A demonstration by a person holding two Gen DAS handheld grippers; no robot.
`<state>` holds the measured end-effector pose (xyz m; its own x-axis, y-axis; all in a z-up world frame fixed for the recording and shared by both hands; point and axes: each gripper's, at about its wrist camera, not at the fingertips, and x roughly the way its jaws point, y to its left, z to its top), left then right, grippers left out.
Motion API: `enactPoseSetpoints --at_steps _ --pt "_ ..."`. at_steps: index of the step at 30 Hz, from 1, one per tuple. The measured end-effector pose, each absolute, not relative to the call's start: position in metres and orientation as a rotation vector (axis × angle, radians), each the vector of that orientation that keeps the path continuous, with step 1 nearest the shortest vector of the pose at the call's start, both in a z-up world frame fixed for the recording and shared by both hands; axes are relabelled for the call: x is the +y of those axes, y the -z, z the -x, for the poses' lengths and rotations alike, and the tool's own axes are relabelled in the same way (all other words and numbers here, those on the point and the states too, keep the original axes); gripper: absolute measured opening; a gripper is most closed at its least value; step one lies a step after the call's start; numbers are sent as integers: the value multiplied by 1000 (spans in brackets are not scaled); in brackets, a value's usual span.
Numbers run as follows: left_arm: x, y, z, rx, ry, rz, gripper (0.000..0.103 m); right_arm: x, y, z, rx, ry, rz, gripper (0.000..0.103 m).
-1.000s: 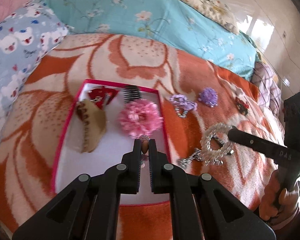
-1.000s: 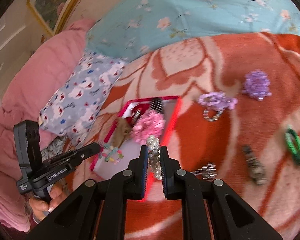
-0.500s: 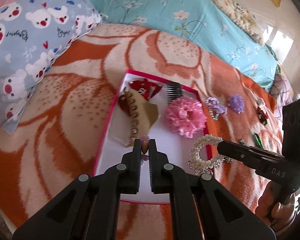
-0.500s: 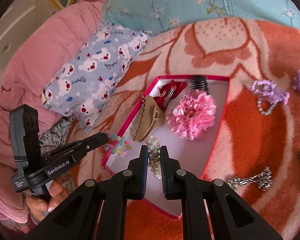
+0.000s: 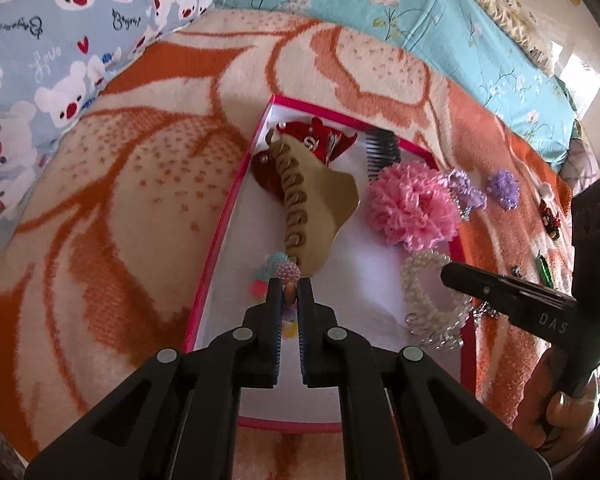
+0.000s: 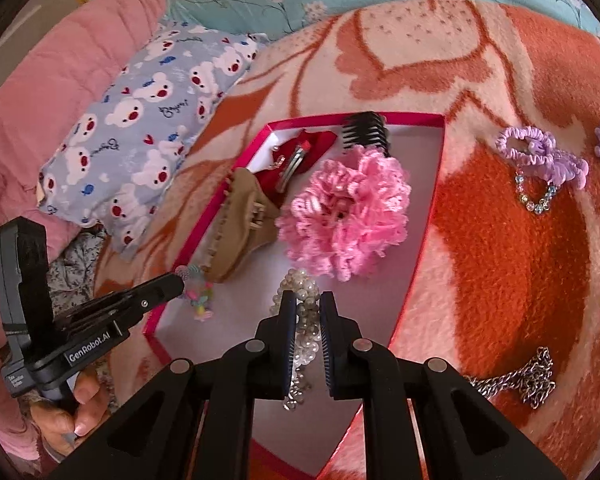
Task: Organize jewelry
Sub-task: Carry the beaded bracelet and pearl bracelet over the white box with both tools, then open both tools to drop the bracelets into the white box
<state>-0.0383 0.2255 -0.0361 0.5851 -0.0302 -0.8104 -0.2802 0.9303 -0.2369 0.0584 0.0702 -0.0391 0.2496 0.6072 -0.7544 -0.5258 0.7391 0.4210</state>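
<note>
A shallow pink-rimmed box (image 5: pixel 220 236) with a white floor lies on a bed, on an orange and cream blanket (image 5: pixel 132 184). Inside it sit a beige claw clip (image 5: pixel 320 204), a red hair clip (image 5: pixel 312 140), a black comb (image 5: pixel 380 152) and a fluffy pink scrunchie (image 5: pixel 412 208).

The left tool (image 5: pixel 289 294) hangs over the near left part of the box, jaws pinched narrow on a small pastel bead bracelet (image 6: pixel 198 296) that dangles beside the claw clip. The right tool (image 6: pixel 305 312) is over the box's middle, jaws also nearly closed, gripping a pearl bracelet (image 6: pixel 300 292) whose loop hangs just below the scrunchie. Each tool is held in a person's hand.

Outside the box, on the blanket, lie two purple scrunchies (image 6: pixel 540 152), a small crystal bracelet (image 6: pixel 534 196) and a silver chain (image 6: pixel 528 376).

Risks, as I judge them: the pearl loop hangs close to the box's right rim and could catch it, or drape over the edge if let go too soon. Either bracelet could land on the scrunchie or claw clip and tangle. The soft bed could let the box tip if pressed.
</note>
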Motion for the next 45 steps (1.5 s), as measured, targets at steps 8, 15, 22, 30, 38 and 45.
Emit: enactPoseSetpoints --at_steps 8,15,22,30,38,45 --pt "229 47 33 964 -151 376 5 72 51 -67 1084 -748 -69 11" --pt "230 52 32 981 -146 376 5 77 56 -69 1089 -745 -52 11" --pt "231 54 32 994 -150 379 5 78 56 -70 1097 -753 -61 17" --pt "232 55 31 1005 -160 383 7 70 44 -68 1085 -765 -94 30" --pt "232 49 35 998 -178 377 34 59 26 -61 1058 -778 -111 33" --pt "225 39 38 989 -168 372 36 43 21 -58 1052 -767 -131 35"
